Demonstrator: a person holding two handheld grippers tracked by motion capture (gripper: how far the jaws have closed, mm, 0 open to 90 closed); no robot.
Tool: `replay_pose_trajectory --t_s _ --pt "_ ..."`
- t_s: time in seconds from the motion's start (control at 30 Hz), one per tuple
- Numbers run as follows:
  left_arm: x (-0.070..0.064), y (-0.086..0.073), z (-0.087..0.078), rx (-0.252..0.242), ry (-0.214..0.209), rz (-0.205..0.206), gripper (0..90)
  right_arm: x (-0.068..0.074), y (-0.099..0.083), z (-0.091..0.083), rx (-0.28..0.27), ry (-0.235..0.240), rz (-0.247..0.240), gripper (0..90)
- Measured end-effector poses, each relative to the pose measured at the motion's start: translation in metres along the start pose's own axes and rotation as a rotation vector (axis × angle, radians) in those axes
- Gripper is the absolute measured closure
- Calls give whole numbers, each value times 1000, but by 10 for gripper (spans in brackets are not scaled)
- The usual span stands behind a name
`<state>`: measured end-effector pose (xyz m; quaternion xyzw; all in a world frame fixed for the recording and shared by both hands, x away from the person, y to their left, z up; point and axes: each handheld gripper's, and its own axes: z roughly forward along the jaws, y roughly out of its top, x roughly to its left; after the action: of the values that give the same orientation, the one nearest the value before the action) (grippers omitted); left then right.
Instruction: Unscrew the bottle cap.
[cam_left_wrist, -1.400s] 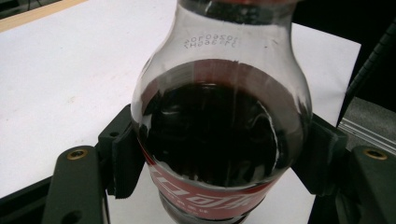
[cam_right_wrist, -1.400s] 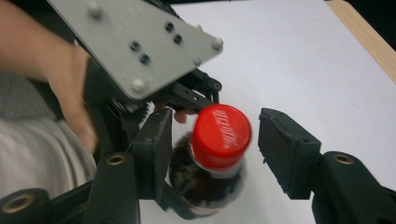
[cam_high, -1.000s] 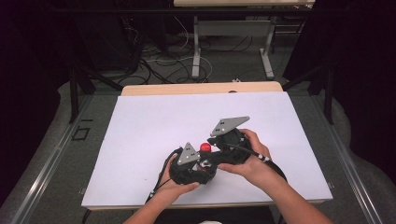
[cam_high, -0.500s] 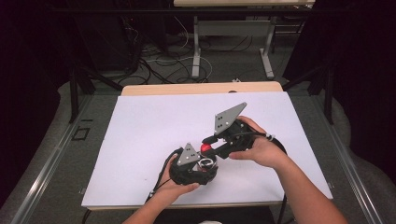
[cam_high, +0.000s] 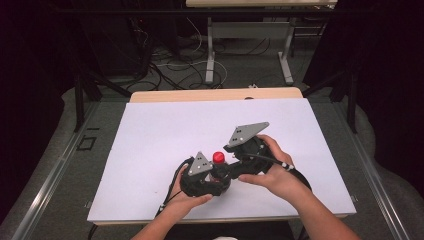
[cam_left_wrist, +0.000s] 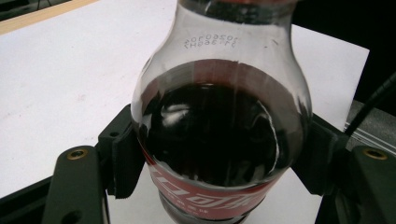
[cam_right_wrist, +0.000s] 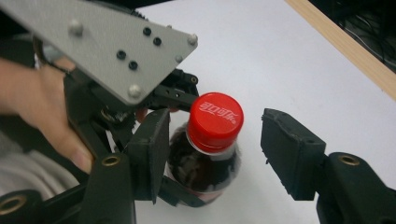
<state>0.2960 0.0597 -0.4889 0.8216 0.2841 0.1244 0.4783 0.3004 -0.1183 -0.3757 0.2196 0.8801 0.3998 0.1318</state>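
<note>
Stood near the middle of the white desk: a cola bottle, clamped at the belly by the left tool. Hung spread wide around the red cap, touching nothing: the right tool. Best centred on the cap, closed squarely, then twisted while gripping the body firmly below.

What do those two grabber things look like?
Both are black. The left gripper and right gripper each carry a grey three-cornered plate dotted with small screws. The jaws have ribbed black pads and brass-coloured rivets. A black cable trails from each. The forearms show no sleeves.
</note>
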Motion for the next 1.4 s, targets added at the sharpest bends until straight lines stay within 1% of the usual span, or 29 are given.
replay_pose_trajectory --t_s 0.03,0.1,0.13,0.2,0.23,0.27,0.37,0.4,0.47,0.5,0.6,0.67,0.7,0.73,0.8,0.83,0.87,0.93,0.97,1.0,1.03,1.07,1.1,1.13,1.2,1.27,1.3,1.37,1.4 --pt "0 0 0 0 2 -2 300 3 0 0 1 -20 29 449" --pt "0 0 0 1 4 0 300 7 -1 4 0 -65 39 465" --pt "0 0 0 1 6 1 300 10 -1 5 2 -81 35 494" --pt "0 0 0 6 1 0 300 14 -1 6 11 -69 24 500" --pt "0 0 0 7 -4 -2 300 15 -1 8 9 -81 19 504" --pt "0 0 0 7 0 2 299 15 -1 9 23 -82 11 516" --pt "-1 0 0 6 0 -1 299 13 0 12 12 -91 12 548" --pt "-1 0 0 7 2 1 300 13 0 11 23 -86 21 549" --pt "-1 0 1 8 -4 -1 300 12 1 13 13 -86 25 556" --pt "-1 0 1 9 -2 7 300 12 1 14 12 -80 24 556" --pt "-2 0 1 14 -2 9 299 13 3 18 21 -82 9 556" --pt "-2 0 0 14 -5 9 300 13 4 19 14 -79 -13 599" --pt "-2 0 0 13 -8 8 299 11 5 19 21 -77 -23 601" --pt "-1 0 0 12 -11 6 299 9 5 19 17 -58 -41 603" --pt "-1 0 0 15 -14 13 299 0 6 19 25 19 -70 607" --pt "-1 0 0 13 -12 15 300 -5 7 19 31 51 -70 609" --pt "-1 0 -1 14 -9 17 300 -11 7 18 32 103 -94 611" --pt "-2 1 -1 18 -21 18 300 -22 8 18 31 190 -133 612" --pt "-3 1 0 3 -17 29 300 -29 9 17 30 245 -182 614" --pt "-2 1 0 10 -27 28 300 -29 9 17 30 245 -182 614" --pt "-3 1 0 12 -41 22 300 -31 10 17 26 263 -198 615" --pt "-4 0 0 12 -42 13 300 -33 11 16 18 278 -222 615" --pt "-4 0 0 22 -40 20 300 -35 11 14 10 298 -233 615" --pt "-4 0 0 23 -38 18 300 -36 12 14 8 301 -225 615" --pt "-4 0 1 16 -34 15 300 -37 13 12 -1 295 -204 615" --pt "-3 0 2 9 -26 21 300 -37 13 11 -1 292 -212 614" --pt "-2 0 1 16 -25 22 300 -35 13 10 1 273 -207 614" --pt "0 0 1 18 -23 20 300 -34 13 9 9 254 -198 614" --pt "0 -1 2 13 -25 9 300 -34 12 9 11 243 -203 614"
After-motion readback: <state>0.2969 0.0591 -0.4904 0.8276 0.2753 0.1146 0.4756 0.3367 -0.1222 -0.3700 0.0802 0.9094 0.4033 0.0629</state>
